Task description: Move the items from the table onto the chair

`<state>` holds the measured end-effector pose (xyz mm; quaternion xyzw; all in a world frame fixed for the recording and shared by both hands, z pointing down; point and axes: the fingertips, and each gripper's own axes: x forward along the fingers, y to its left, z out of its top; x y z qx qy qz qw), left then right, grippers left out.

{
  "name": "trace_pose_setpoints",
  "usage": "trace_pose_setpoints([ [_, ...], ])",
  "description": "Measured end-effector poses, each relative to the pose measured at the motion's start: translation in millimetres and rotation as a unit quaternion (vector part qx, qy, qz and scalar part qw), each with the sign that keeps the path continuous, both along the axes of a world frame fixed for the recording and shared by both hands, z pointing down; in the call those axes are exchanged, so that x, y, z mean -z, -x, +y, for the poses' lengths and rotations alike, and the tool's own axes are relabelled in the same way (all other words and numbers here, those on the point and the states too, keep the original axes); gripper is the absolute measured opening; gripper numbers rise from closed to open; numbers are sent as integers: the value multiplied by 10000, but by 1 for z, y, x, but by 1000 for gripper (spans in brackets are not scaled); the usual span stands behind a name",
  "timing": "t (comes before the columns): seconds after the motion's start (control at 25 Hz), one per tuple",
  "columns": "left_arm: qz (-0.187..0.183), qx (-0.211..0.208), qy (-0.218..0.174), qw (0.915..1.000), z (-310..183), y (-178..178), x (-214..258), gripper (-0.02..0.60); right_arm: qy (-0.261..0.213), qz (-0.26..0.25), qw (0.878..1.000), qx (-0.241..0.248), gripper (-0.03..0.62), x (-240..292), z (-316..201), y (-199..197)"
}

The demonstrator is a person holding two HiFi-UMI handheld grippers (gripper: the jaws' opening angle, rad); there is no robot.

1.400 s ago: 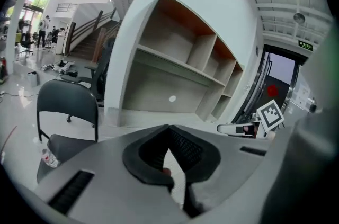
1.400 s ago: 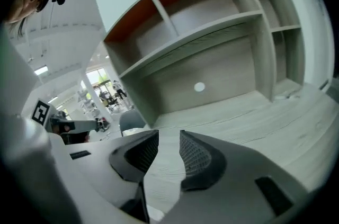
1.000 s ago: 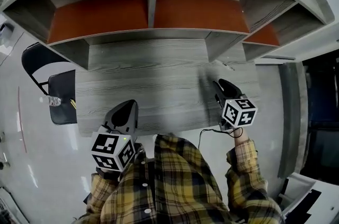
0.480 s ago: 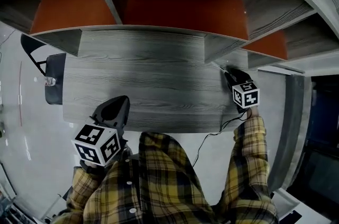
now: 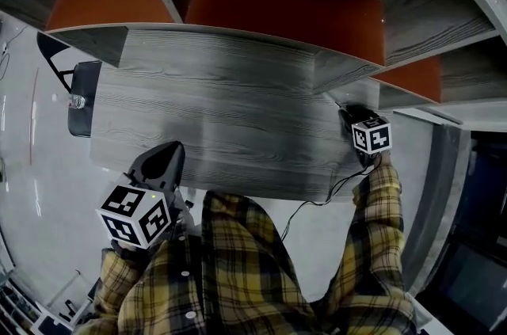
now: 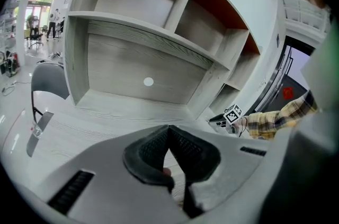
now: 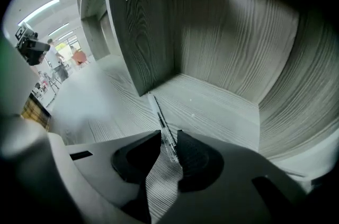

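Observation:
A clear pen [image 7: 162,123] lies on the grey wood table [image 5: 238,127], close to the foot of a shelf upright [image 7: 140,32]. My right gripper [image 7: 168,144] points down over the pen's near end. The pen lies between the pads with a small gap on each side, and the jaws have just been closing. In the head view that gripper [image 5: 349,115] is at the table's right end. My left gripper [image 6: 169,130] hovers over the table's near left edge, shut with nothing in it. The black chair [image 5: 83,100] stands off the left end with a small bottle [image 5: 77,100] on its seat.
A shelf unit with orange back panels [image 5: 277,9] overhangs the table's far side. A cable [image 5: 317,199] hangs from the right gripper past the table's front edge. The chair [image 6: 47,77] also shows left in the left gripper view.
My right gripper has moved right and down to the table by the shelf upright, over the pen. The left gripper drifted slightly left and lower. The head camera has tilted.

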<state>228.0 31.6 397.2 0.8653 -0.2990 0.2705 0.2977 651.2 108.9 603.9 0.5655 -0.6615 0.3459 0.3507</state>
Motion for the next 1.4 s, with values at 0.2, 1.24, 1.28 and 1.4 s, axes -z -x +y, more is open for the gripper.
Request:
trace_pose_setpoints([
  [0.2,18,15,22,10000,5,-3,-2,3,215,110,9990,371,85,-2,1,3],
  [1.24,557,135,-67,9983,7,46,12,3,-506,-845,9916,-844,66,69,34,141],
  [1.28,580,169,-73,9981,5,53,13,3,-524,-870,9920,-753,66,73,30,158],
  [1.4,627,302,-96,9975,-6,83,12,3,-563,-975,9924,-502,66,86,13,216],
])
